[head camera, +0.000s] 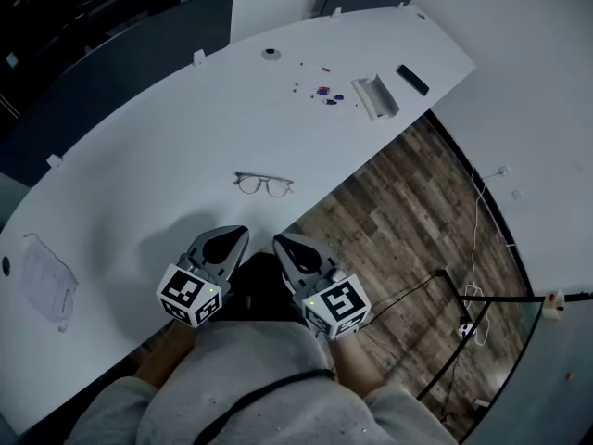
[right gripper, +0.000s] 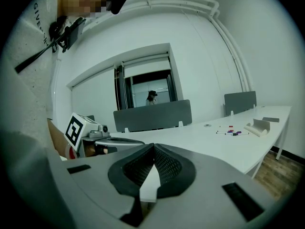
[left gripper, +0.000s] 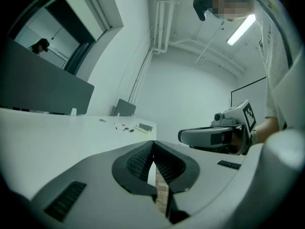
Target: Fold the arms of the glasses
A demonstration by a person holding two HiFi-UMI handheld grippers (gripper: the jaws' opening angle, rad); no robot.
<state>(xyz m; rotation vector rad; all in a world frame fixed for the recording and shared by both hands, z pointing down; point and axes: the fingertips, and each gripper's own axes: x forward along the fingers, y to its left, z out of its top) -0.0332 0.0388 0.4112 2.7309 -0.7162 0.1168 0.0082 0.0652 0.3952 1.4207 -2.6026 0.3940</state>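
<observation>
Closest in, the person's grey-clad chest fills the bottom of the head view, and the two grippers are tucked just in front of it, side by side at the near edge of the white table. The left gripper has its jaws pressed together with nothing between the ribbed pads. The right gripper is the same, closed and empty. Held this low and this near the body, tips aimed roughly across the tabletop, they look parked rather than working.

The glasses lie on the table a little ahead of both tips, near the table's edge and about midway between the two tools, a spot either gripper could reach. They rest apart from everything else. At this size I cannot tell whether the arms are spread or already folded against the frame, so the scene fits either a pause ahead of the folding or a pull-back once it is finished.

Farther off, well clear of the glasses, sit some small coloured pens, a pale tray and a dark slab — clutter that doesn't crowd the work.
</observation>
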